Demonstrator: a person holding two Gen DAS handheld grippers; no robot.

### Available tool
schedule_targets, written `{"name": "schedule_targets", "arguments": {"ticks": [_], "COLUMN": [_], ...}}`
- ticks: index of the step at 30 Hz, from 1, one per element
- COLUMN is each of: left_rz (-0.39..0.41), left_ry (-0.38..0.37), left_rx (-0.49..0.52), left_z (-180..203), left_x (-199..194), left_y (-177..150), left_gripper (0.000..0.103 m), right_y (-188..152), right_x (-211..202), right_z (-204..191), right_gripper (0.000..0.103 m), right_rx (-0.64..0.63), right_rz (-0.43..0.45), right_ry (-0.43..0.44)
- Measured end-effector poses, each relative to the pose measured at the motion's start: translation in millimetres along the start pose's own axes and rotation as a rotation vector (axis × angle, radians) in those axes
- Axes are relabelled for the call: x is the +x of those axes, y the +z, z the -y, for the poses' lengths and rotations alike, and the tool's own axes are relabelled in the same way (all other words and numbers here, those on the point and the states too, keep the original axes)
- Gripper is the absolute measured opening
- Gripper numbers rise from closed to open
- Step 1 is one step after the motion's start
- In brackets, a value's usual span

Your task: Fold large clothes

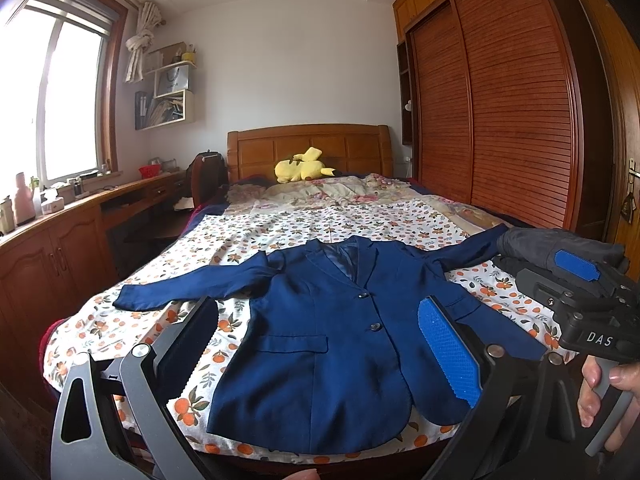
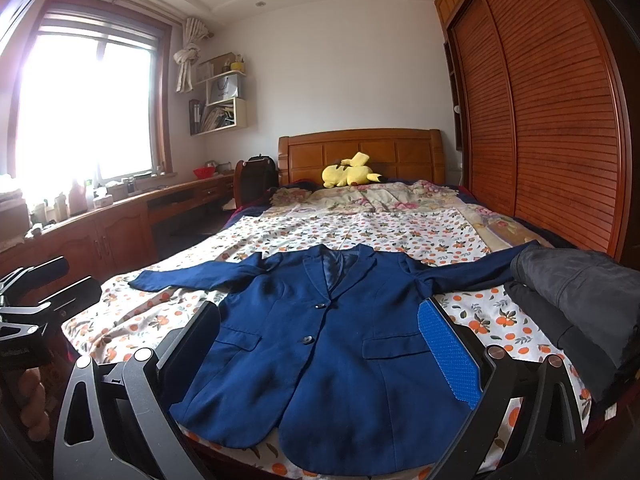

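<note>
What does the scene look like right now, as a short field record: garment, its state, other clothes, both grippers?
garment: navy blazer
state: spread flat face up on the bed, sleeves out to both sides, unfolded
other clothes: dark folded pile at the bed's right edge
left gripper: jaws wide open, holding nothing
right gripper: jaws wide open, holding nothing
far end: yellow plush toy by the headboard

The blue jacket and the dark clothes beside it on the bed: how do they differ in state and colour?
The blue jacket lies spread flat, front up, with both sleeves stretched out; the dark clothes are folded in a stack. The jacket is bright navy, the stack is grey and black. The jacket lies in the middle, the stack at the right edge. Both rest on the floral bedsheet.
</note>
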State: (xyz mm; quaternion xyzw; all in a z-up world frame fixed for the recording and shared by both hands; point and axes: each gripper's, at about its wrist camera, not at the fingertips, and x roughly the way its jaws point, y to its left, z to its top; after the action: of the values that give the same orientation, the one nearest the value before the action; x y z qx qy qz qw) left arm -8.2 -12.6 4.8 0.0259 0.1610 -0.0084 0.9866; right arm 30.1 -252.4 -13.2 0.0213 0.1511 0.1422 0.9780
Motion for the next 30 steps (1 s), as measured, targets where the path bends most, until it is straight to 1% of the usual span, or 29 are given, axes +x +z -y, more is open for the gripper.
{"name": "schedule_targets", "arguments": {"ticks": [21,30], "left_rz": [-0.005,-0.029], "left_ry": [-0.005,-0.002], "left_rx": [0.001,-0.008], "left_z": [-1.3,-6.7], "left_x": [2.3,11.0], "left_y": [-1.9,-6.4], "left_gripper": [0.101,0.101], "right_y": [0.7,-0.7], "right_x": [-0.1,3.0], "right_z": [-1.1,-3.5], "right_gripper": [0.096,0.096], "right_rx": [0.0,-0.001], "right_rz": [-0.001,-0.012], "right_ry": [0.003,0.005]}}
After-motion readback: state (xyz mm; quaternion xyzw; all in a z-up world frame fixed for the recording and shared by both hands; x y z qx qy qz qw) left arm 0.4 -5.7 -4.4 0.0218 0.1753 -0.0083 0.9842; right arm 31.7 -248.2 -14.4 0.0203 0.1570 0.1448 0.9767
